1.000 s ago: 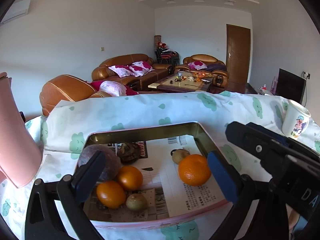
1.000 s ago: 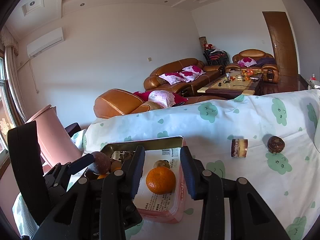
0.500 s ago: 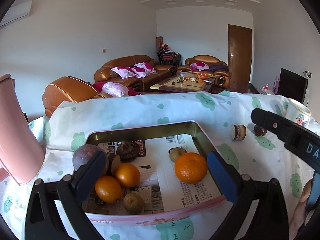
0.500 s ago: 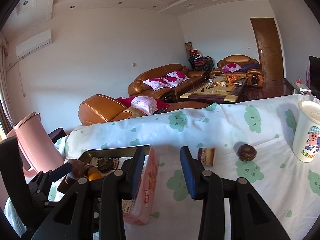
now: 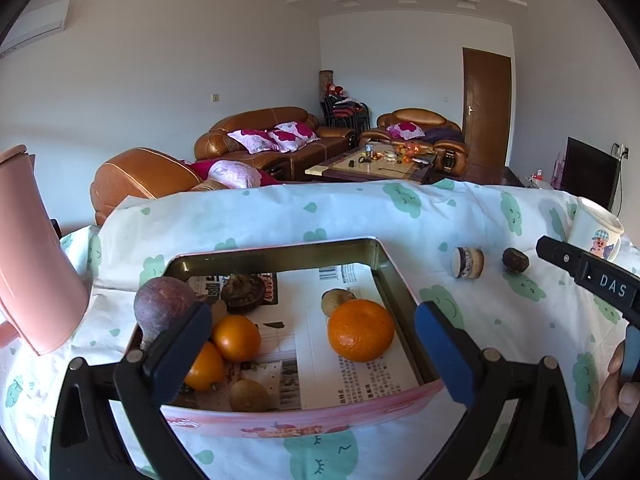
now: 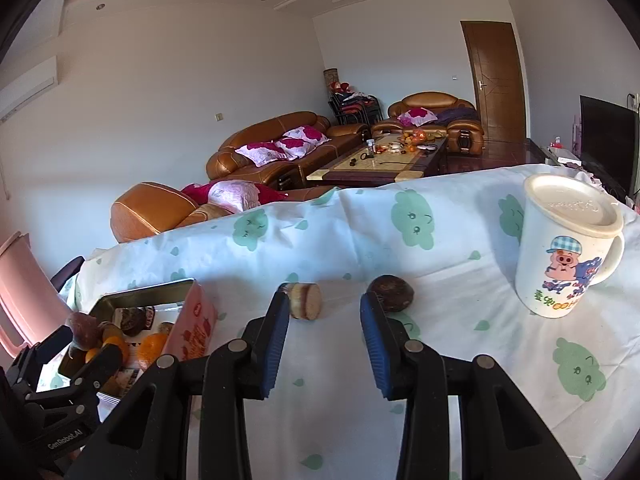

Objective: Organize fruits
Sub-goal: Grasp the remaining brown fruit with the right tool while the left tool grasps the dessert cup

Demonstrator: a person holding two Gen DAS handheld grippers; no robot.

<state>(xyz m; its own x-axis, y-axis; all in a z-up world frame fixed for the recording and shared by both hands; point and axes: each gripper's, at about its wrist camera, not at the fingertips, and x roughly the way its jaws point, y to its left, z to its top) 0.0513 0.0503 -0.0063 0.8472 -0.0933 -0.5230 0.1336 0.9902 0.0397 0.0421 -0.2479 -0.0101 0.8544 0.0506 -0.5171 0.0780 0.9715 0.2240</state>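
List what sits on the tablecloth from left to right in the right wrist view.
pink tin holding the fruit → small cut cylinder piece → dark round fruit → cartoon pig mug.

Home living room: leather sofas (image 5: 276, 136), coffee table (image 5: 372, 166), television (image 6: 608, 140).

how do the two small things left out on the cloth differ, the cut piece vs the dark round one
The cut piece is pale tan with a flat, dark-ringed face and lies on its side; the dark round fruit is brown and whole. In the right wrist view the cut piece sits left, the fruit right. Both lie on the tablecloth, outside the tin.
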